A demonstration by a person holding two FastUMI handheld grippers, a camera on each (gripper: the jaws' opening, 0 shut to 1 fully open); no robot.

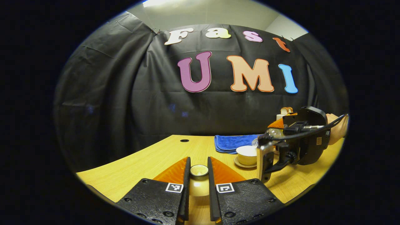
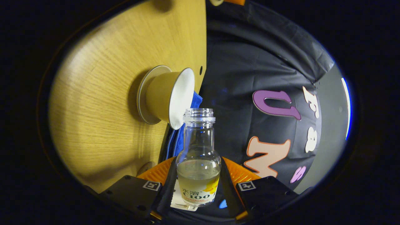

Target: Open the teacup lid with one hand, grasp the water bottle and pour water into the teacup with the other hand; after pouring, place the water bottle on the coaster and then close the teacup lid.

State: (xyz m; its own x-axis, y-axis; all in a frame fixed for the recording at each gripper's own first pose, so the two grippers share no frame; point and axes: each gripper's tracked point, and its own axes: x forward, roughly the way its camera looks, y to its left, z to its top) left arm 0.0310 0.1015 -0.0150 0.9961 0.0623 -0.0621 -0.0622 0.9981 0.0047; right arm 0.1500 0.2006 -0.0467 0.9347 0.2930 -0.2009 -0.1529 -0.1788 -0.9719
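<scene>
My left gripper (image 1: 198,164) is shut on the cream teacup lid (image 1: 199,181), held just above the wooden table (image 1: 150,159). The open cream teacup (image 1: 247,154) stands on its saucer (image 1: 240,163) to the right. Beyond it a hand holds my right gripper (image 1: 264,151), shut on the clear water bottle (image 1: 272,133). In the right gripper view the uncapped bottle (image 2: 198,156) is tipped on its side between my right gripper's (image 2: 198,176) fingers. Its mouth sits just over the rim of the teacup (image 2: 182,93). Pale liquid fills the bottle's lower part; I see no stream.
A folded blue cloth (image 1: 232,142) lies behind the cup, also seen as the blue cloth (image 2: 187,128) past the bottle's neck. A small tan object (image 1: 286,110) stands behind the right gripper. A cable hole (image 1: 184,140) is in the table near the wall.
</scene>
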